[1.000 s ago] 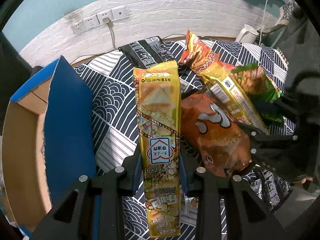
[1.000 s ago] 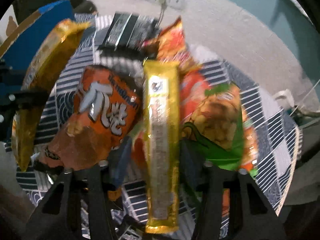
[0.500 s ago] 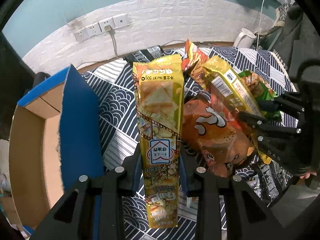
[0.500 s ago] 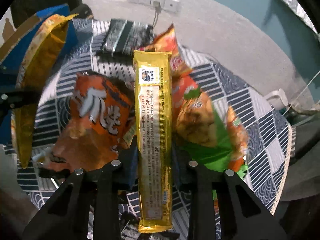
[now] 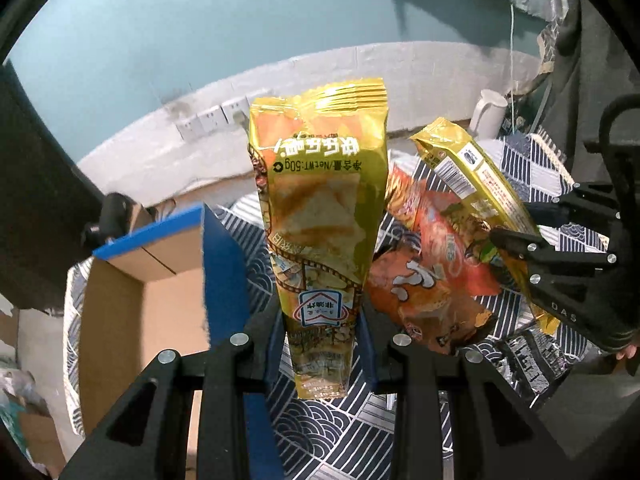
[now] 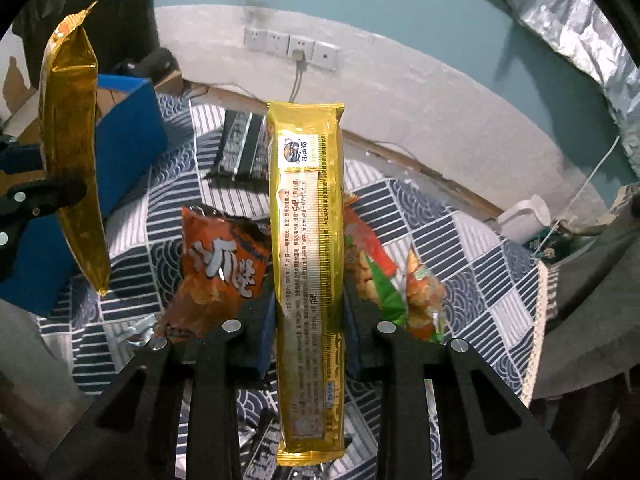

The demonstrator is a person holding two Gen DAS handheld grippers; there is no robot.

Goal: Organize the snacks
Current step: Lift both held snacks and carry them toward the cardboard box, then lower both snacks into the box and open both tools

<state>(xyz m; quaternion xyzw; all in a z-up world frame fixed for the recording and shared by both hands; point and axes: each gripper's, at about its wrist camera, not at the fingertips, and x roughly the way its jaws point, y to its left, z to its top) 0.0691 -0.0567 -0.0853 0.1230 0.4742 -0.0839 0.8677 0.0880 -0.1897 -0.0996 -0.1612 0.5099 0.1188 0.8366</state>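
My left gripper (image 5: 320, 340) is shut on a yellow chip bag (image 5: 320, 216), which hangs upright in the air above the table. My right gripper (image 6: 308, 332) is shut on a long gold snack pack (image 6: 306, 240), also lifted off the table. In the left wrist view the right gripper (image 5: 516, 256) and its gold pack (image 5: 472, 176) show at the right. The right wrist view shows the yellow bag (image 6: 76, 152) at the left, edge on. An orange bag (image 6: 220, 272) and a green and orange bag (image 6: 384, 284) lie below on the patterned cloth (image 6: 480, 264).
An open cardboard box with blue flaps (image 5: 160, 280) stands at the table's left. A black snack pack (image 6: 240, 148) lies at the back near the wall sockets (image 6: 292, 46). A white kettle (image 6: 524, 220) sits at the far right. Another dark pack (image 5: 524, 356) lies near the front edge.
Both grippers have risen with their packs, now clear of the pile. The right jaws have closed tight on the gold pack. More wall shows in both views.
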